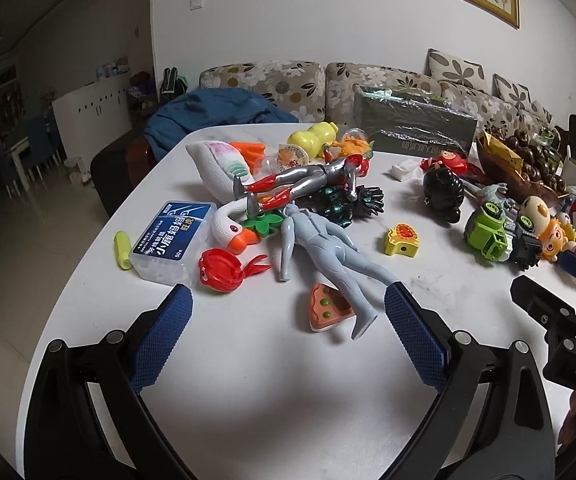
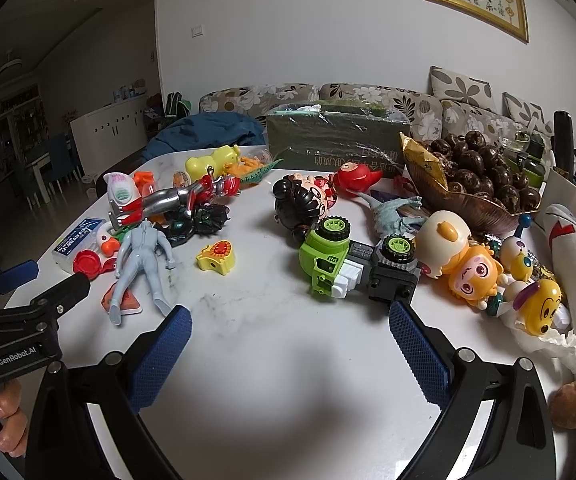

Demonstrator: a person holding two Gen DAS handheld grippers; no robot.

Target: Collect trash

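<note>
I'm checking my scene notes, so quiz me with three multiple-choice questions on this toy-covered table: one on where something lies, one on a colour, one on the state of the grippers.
1. Where does the pizza-slice toy lie?
A. under the grey figure's leg
B. on the sofa
C. inside the floss-pick box

2. What colour are the toy truck's wheel hubs?
A. red
B. lime green
C. blue

3. How are the left gripper and right gripper?
A. both shut on toys
B. one holds tissue
C. both open, holding nothing

Answers: 1 A, the leg crosses over the slice; 2 B, both visible hubs are lime green; 3 C, each one's blue pads stand wide apart over bare table.
</note>
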